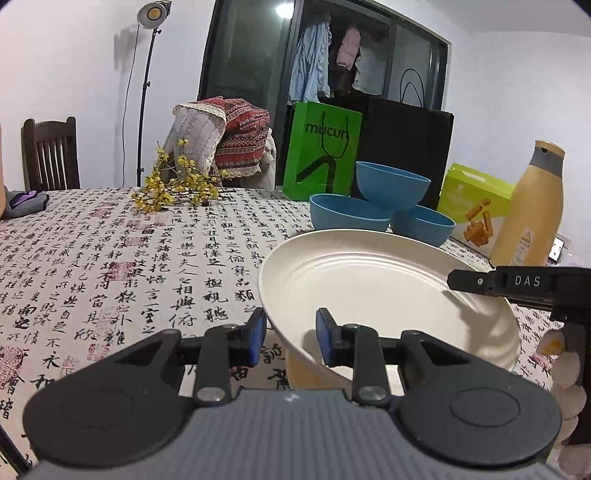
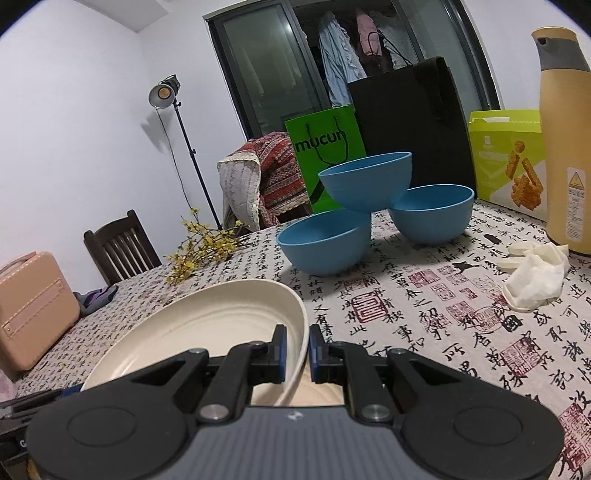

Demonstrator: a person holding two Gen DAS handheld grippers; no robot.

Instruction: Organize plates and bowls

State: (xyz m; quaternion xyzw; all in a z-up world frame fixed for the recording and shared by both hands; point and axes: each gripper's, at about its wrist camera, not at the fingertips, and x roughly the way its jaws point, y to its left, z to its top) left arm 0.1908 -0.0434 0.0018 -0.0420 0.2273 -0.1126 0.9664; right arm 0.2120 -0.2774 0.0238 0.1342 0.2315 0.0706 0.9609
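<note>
While the table (image 2: 424, 295) wore a white cloth with black writing and red stamps all over it, a cream plate (image 1: 369, 291) was held up over it, tipped on a slant. The left gripper (image 1: 291, 334) had one blue pad on each side of the plate's near rim, and its jaws were narrow; I could not tell if the pads pressed on the rim. The right gripper (image 2: 296, 345) pinched the plate's other rim tight between its pads.

Behind the plate sat three blue bowls (image 2: 354, 210). Two stood on the cloth, and the third sat tilted on top, leaning on both.

At the back edge of the table stood a green bag (image 1: 322, 147) and a black bag (image 1: 406, 147). A green snack box (image 2: 506, 155) and a tall tan bottle (image 2: 565, 147) stood at the right side. Crumpled white gloves (image 2: 532, 277) lay near the bottle. Yellow flowers (image 1: 177, 184) lay far off on the cloth, and a pink case (image 2: 33, 310) sat at the left edge.

A dark chair (image 1: 50, 155), a lamp on a stand (image 1: 151, 14) and a dark glass door (image 1: 314, 48) were past the table.

A wide patch of cloth between the plate and the flowers had nothing on it.
</note>
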